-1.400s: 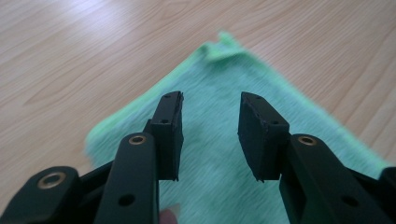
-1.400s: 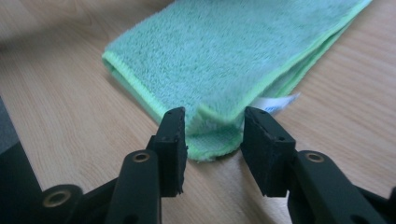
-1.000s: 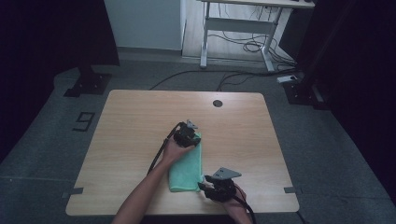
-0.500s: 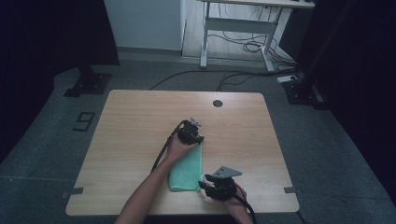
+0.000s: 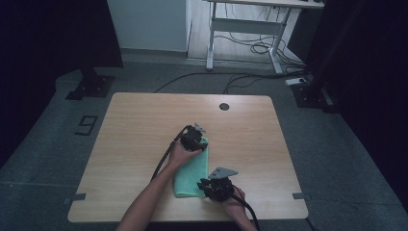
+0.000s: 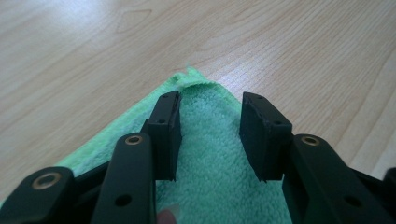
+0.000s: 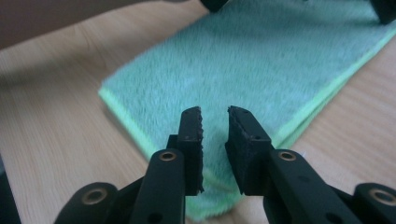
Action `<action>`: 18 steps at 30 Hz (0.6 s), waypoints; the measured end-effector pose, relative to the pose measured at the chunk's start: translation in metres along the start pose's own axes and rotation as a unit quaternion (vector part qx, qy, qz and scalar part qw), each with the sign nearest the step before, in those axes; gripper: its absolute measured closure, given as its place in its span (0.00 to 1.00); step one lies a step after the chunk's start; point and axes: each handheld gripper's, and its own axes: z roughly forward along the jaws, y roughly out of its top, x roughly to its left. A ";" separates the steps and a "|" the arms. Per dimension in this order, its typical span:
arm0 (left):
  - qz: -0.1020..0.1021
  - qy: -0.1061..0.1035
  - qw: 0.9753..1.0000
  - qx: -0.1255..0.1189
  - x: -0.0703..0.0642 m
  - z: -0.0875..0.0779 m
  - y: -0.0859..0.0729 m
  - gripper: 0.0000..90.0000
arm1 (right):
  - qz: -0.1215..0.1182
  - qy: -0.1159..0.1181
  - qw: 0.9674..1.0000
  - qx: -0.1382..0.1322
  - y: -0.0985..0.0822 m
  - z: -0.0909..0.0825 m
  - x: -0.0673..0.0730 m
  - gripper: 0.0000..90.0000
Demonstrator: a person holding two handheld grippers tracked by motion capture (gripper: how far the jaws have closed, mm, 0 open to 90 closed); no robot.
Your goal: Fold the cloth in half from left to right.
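Observation:
A green towel (image 5: 192, 171) lies folded in a long strip on the wooden table (image 5: 144, 120), near its front middle. My left gripper (image 5: 200, 140) rests at the strip's far end. In the left gripper view its jaws stand open (image 6: 210, 100) over the towel's (image 6: 210, 154) pointed corner, with nothing pinched between them. My right gripper (image 5: 203, 185) sits at the towel's near right corner. Its jaws (image 7: 215, 114) are a little apart above the towel's (image 7: 243, 60) edge, holding nothing. A forearm crosses the top left of the right gripper view.
A round cable hole (image 5: 224, 106) marks the table's far side. The table's front edge (image 5: 192, 219) lies just under both hands. Behind the table stand a white desk frame (image 5: 240, 33) and floor cables (image 5: 250, 48). A "9" mark (image 5: 85, 125) is on the floor at left.
The left gripper has shifted slightly along the towel's far end. The right gripper and the towel have stayed about where they were.

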 end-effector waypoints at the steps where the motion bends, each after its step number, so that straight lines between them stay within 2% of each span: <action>1: -0.001 0.001 1.000 -0.001 0.000 0.001 0.000 0.65 | -0.002 0.000 1.000 0.004 -0.002 0.000 0.001 0.85; 6: 0.001 0.005 1.000 0.001 -0.001 0.002 0.001 0.66 | -0.014 -0.005 1.000 0.017 -0.015 -0.005 0.004 0.89; 11: 0.000 0.009 1.000 0.001 -0.003 0.003 0.001 0.66 | -0.012 -0.003 1.000 0.011 -0.023 -0.010 0.005 0.91; 15: -0.002 0.009 1.000 0.001 -0.003 0.002 0.001 0.66 | -0.018 -0.003 1.000 0.011 -0.026 -0.013 0.008 0.88; 18: 0.010 0.006 1.000 -0.003 -0.002 -0.005 0.001 0.62 | -0.018 0.006 1.000 0.009 -0.024 -0.013 0.007 0.83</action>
